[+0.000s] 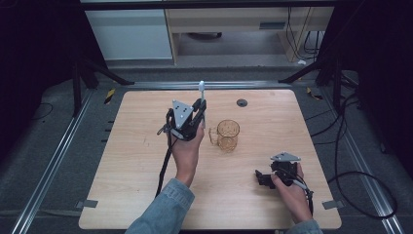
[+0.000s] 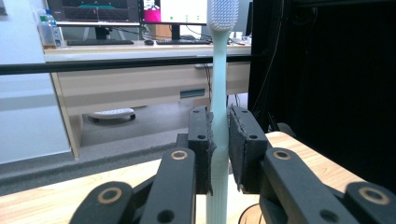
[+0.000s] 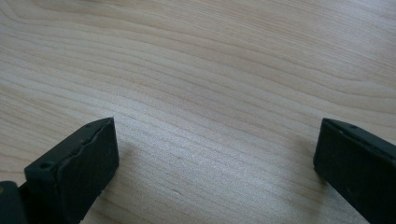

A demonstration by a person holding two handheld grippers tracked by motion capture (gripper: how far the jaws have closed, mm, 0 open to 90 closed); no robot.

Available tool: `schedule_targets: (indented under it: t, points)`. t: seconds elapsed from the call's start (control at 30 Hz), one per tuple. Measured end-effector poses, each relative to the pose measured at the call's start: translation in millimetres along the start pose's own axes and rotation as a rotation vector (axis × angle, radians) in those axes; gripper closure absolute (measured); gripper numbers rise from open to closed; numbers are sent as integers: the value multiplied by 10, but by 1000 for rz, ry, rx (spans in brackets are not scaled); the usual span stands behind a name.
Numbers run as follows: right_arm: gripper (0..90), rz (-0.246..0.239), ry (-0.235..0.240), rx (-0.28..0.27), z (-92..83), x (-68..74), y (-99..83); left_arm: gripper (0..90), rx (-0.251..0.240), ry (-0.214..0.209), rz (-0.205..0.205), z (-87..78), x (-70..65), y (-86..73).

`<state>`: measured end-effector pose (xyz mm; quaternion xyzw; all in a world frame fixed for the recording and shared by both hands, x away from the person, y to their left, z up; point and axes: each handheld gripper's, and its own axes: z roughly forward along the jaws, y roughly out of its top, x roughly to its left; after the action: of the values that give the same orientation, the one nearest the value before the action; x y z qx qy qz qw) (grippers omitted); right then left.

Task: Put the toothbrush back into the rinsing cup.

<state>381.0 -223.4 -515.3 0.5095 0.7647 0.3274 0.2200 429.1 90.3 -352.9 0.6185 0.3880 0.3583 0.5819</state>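
Note:
A pale mint toothbrush [image 2: 219, 93] stands upright with its white bristle head at the top. My left gripper [image 2: 219, 149] is shut on its handle. In the high view that left gripper [image 1: 200, 109] is held above the table's middle, with the toothbrush [image 1: 202, 95] pointing up, just left of an amber glass mug [image 1: 227, 135]. The mug stands upright on the wooden table [image 1: 146, 156], handle to its left. My right gripper [image 1: 260, 176] rests low at the front right, pointing left. In its own view the right gripper [image 3: 215, 158] is open, with bare wood between its jaws.
A small dark round hole [image 1: 242, 102] sits in the table near its far edge. Cables [image 1: 350, 146] trail over the floor to the right. Black frame legs [image 1: 92, 73] stand behind the table, and a desk with monitors [image 2: 126, 11] lies beyond.

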Motion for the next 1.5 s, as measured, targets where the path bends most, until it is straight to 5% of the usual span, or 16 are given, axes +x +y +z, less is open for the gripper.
schedule_targets:
  t: [0.77, 1.17, 1.5]
  points:
    - [4, -9, 5, 1, 1, 4, 0, 790, -49, -15, 23, 129, -93, -58]
    - [5, -14, 9, -1, 1, 8, 0, 790, -49, -31, -17, 225, -39, -293]
    - [5, -14, 16, -1, 0, 11, 0, 790, -45, -44, -8, 264, -56, -371]
